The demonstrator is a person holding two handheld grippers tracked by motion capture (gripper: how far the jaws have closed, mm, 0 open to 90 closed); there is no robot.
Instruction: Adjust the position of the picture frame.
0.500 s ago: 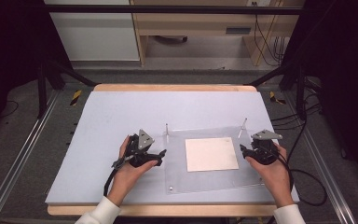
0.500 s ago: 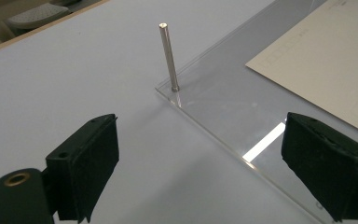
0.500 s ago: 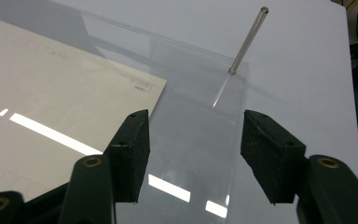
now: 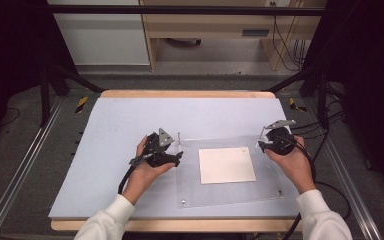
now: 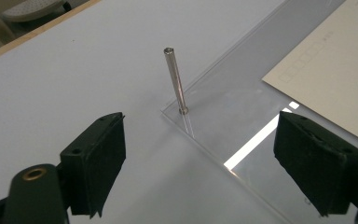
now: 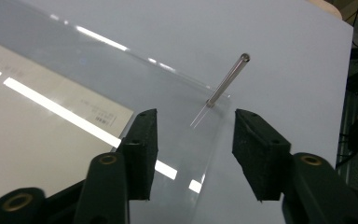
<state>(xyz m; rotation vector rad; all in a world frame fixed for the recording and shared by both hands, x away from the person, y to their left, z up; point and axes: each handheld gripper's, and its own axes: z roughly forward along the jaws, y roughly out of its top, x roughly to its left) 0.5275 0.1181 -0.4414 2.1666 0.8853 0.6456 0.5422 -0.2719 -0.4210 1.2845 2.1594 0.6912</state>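
A clear acrylic plate [image 4: 230,192] lies flat on the pale mat, and a cream paper sheet [image 4: 227,165] lies within its outline. A thin metal pin stands upright at each far corner: the left pin [image 4: 179,137] [image 5: 176,81] and the right pin [image 4: 261,131] [image 6: 225,83]. My left gripper [image 4: 176,158] [image 5: 200,133] is open wide just short of the left pin, its jaws straddling the plate's corner. My right gripper [image 4: 266,145] [image 6: 196,116] is open too, with the right pin a little beyond its jaws. Neither holds anything.
Small fasteners sit in the plate's near corners [image 4: 183,202] [image 4: 280,191]. The pale mat [image 4: 130,120] covers a wooden table whose edge [image 4: 180,93] shows at the back. Aluminium rails [image 4: 20,170] run along both sides, and cables [image 4: 330,195] trail from the grippers.
Both hands have moved slightly forward, bringing each gripper nearer its far-corner pin. The plate and the paper have not moved.
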